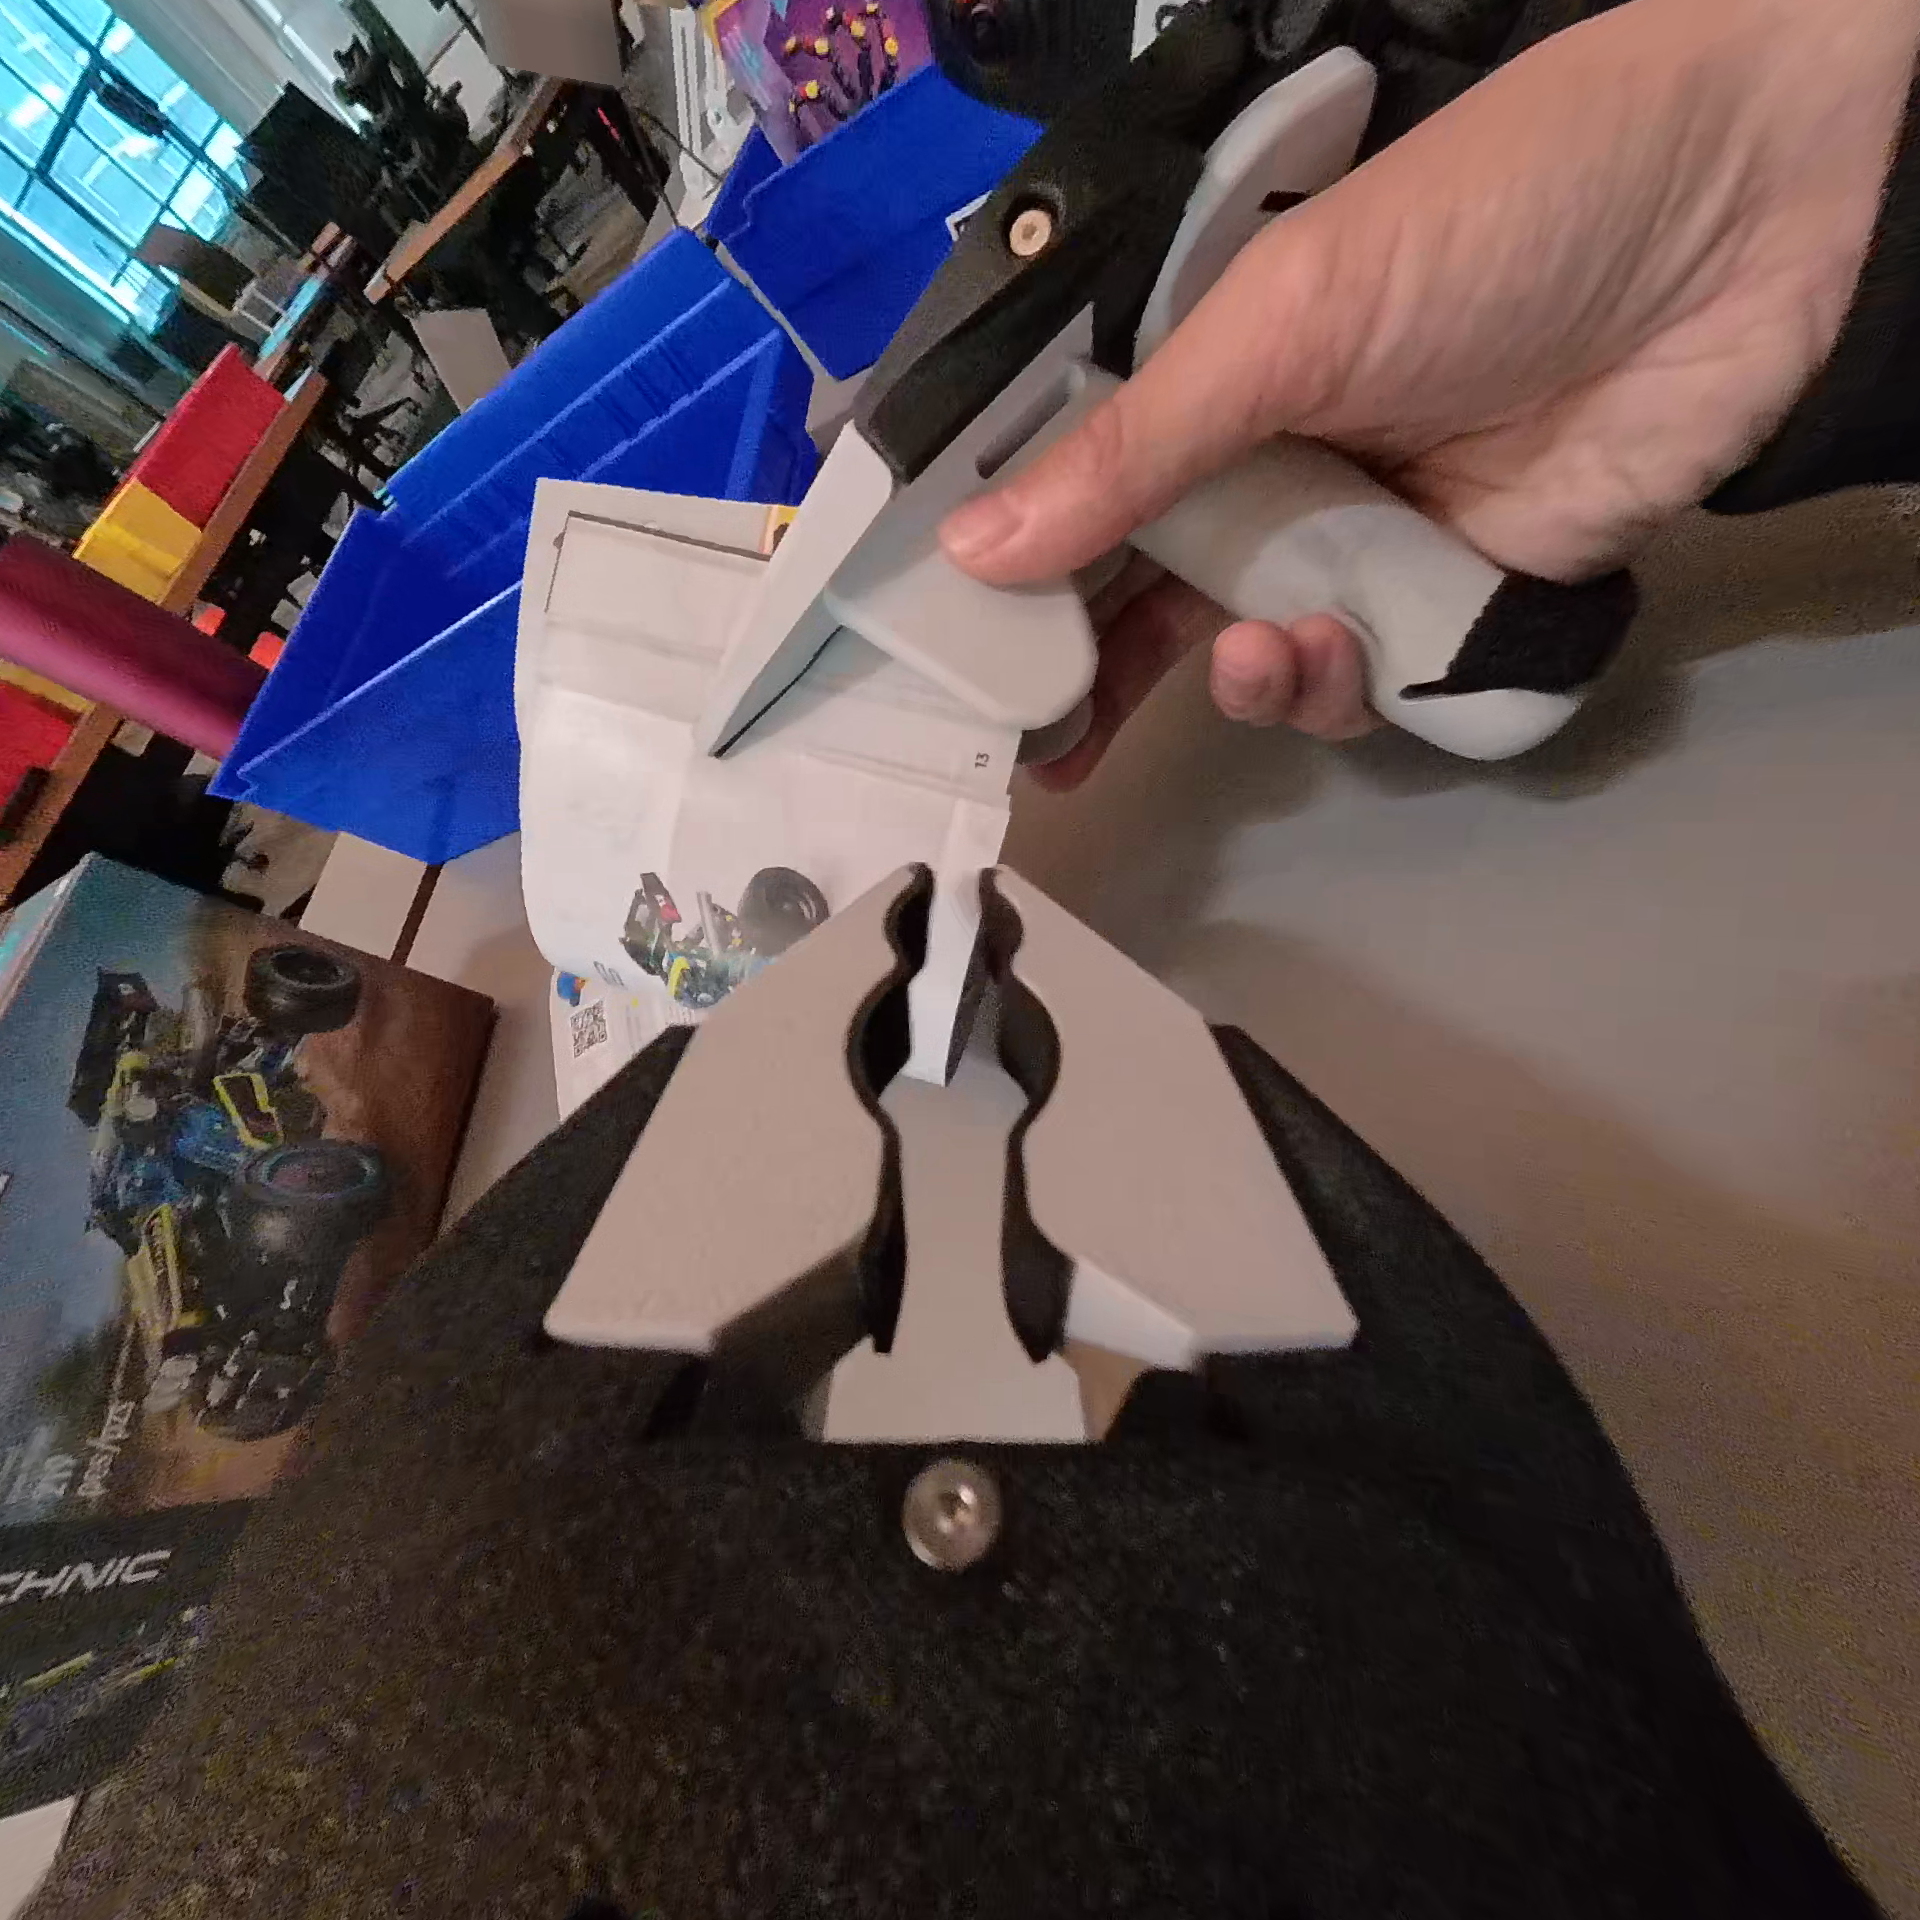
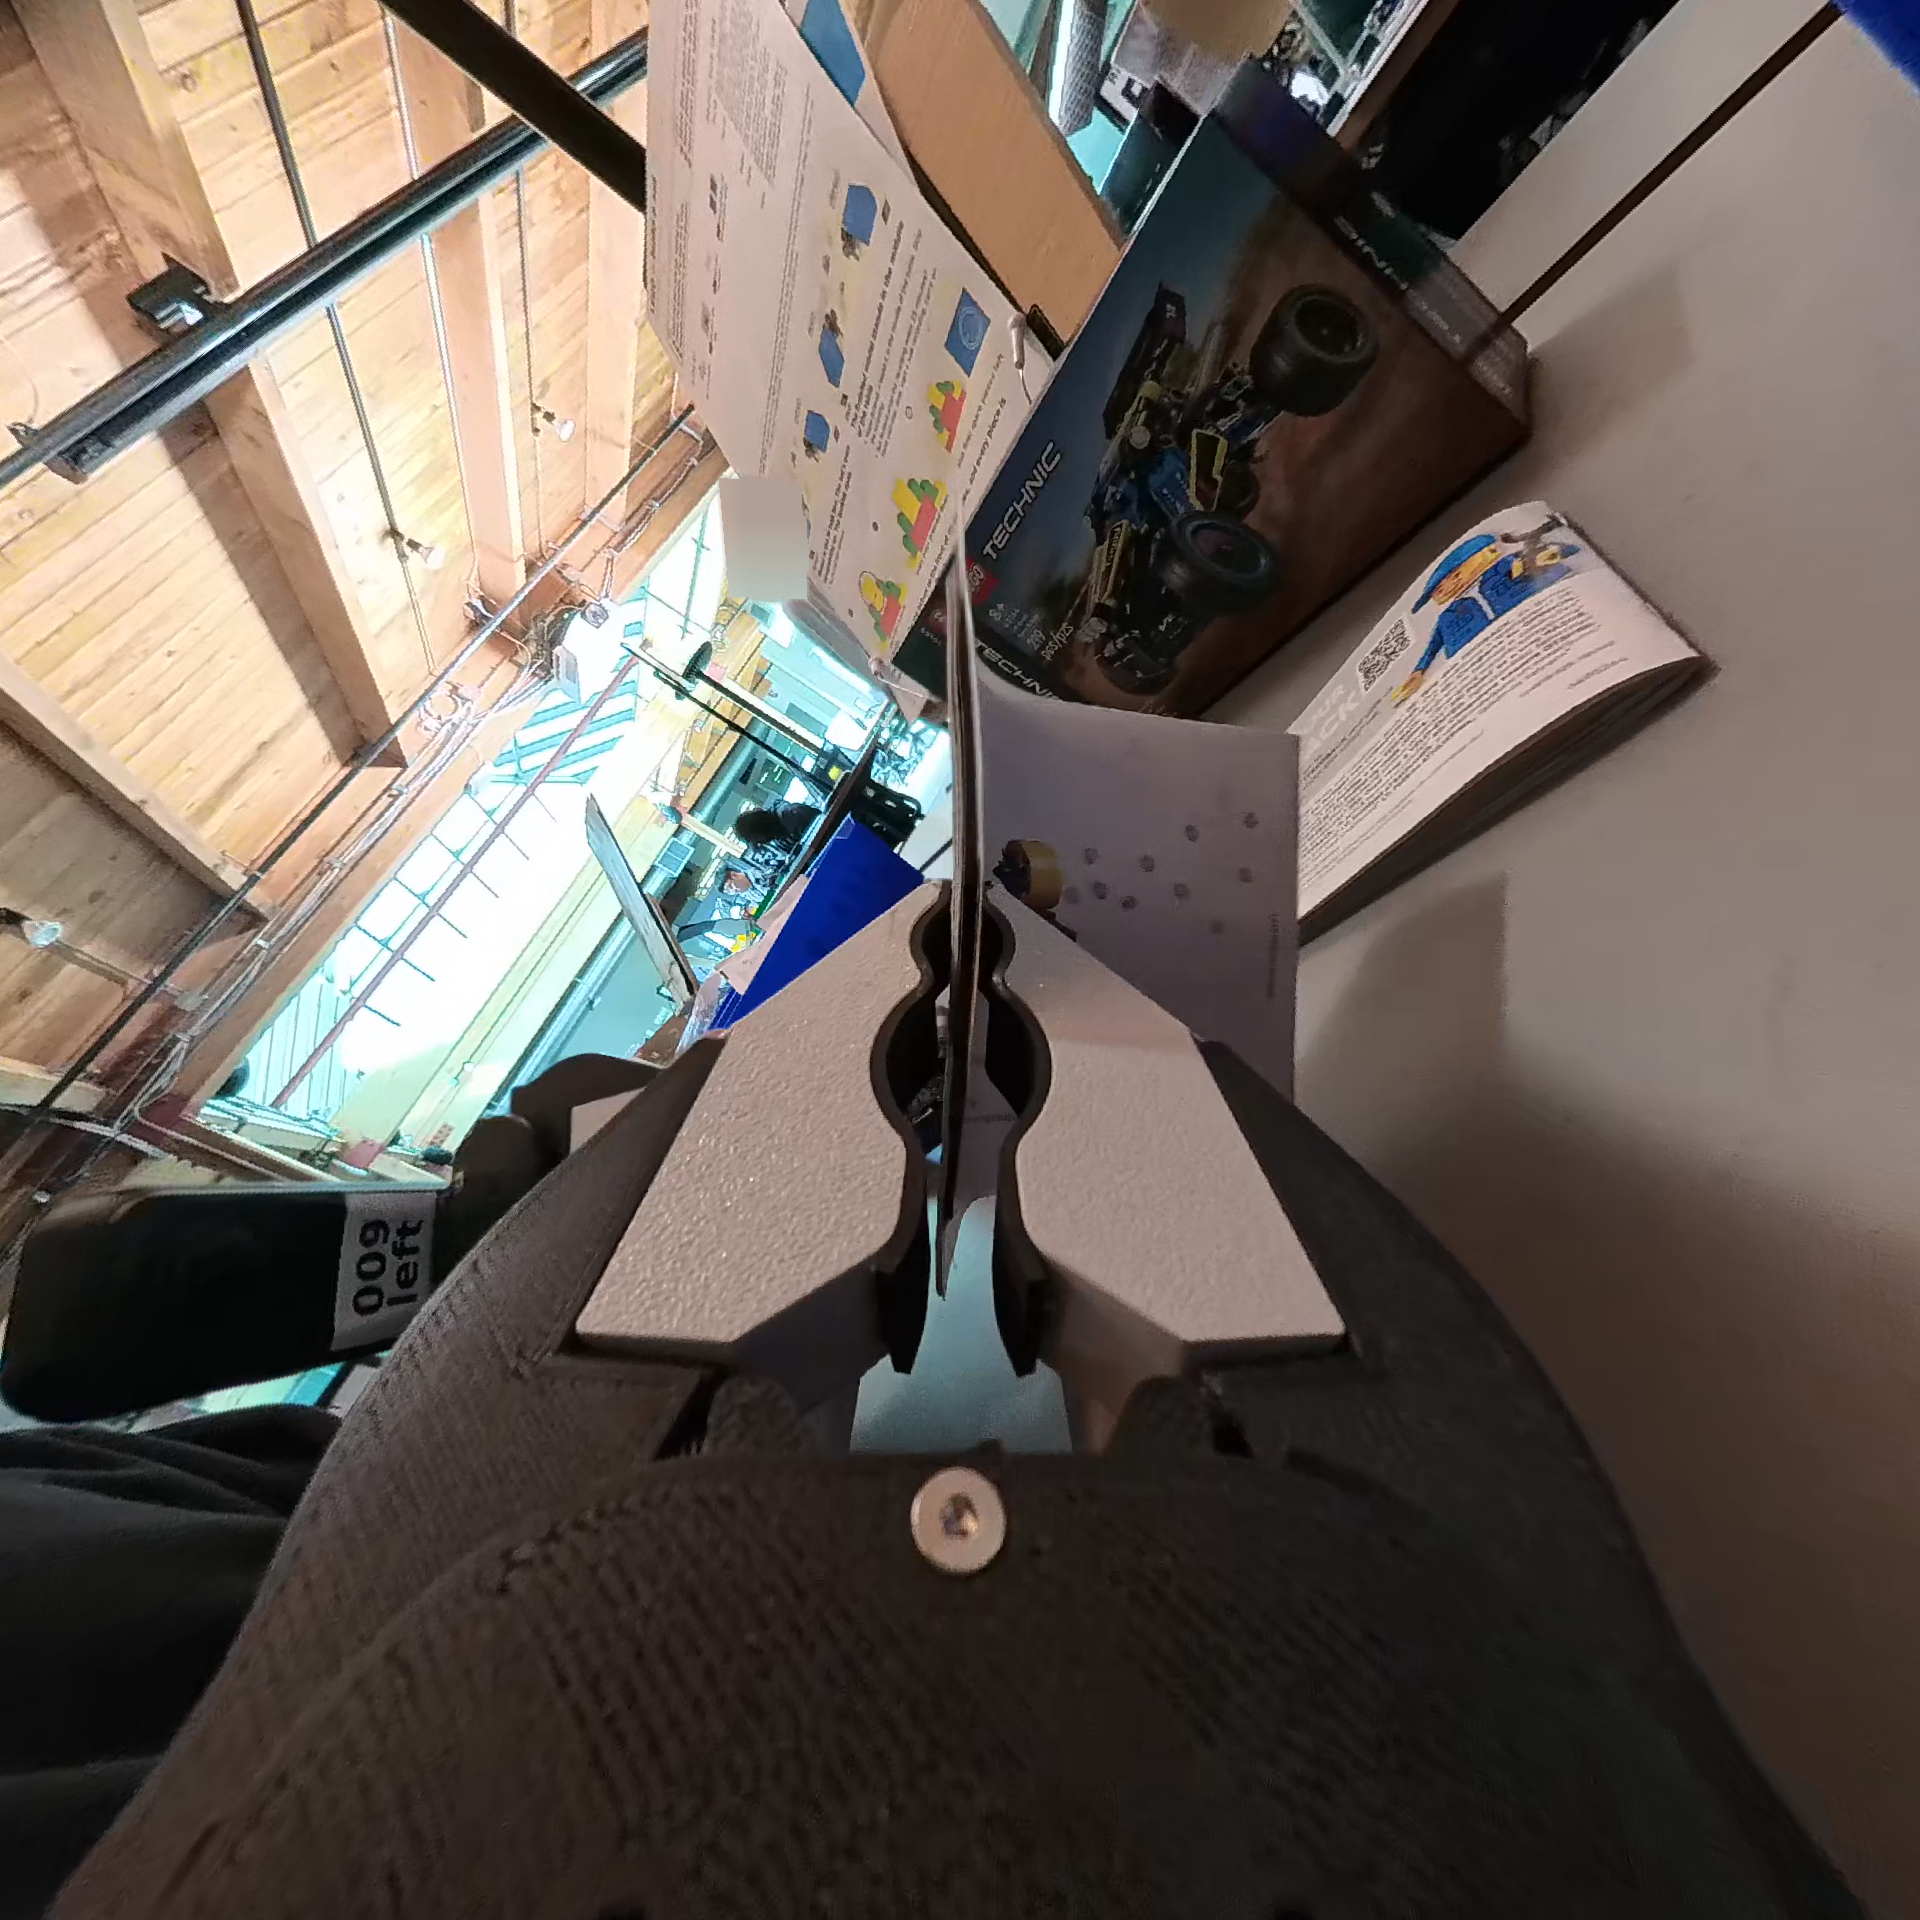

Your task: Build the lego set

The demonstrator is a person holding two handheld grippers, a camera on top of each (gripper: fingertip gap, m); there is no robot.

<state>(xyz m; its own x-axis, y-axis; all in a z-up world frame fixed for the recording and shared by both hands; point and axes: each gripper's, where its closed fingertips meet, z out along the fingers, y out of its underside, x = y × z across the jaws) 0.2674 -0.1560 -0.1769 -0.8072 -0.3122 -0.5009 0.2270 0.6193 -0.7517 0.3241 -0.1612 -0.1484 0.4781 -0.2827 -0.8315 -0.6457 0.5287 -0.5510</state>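
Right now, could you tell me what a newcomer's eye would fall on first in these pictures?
First, the paper sheet held up between both tools: the left hand-held gripper pinches its near edge, and the right hand-held gripper, gripped by a hand, closes on it from above. Next, the lego box on the table at the left. Behind them runs a row of blue bins.

Both grippers have grey wedge fingers (image 1: pixel 769 1143) with wavy black pads, black textured bodies behind (one silver screw (image 1: pixel 951 1509) each), dark sleeve (image 1: pixel 1860 343).
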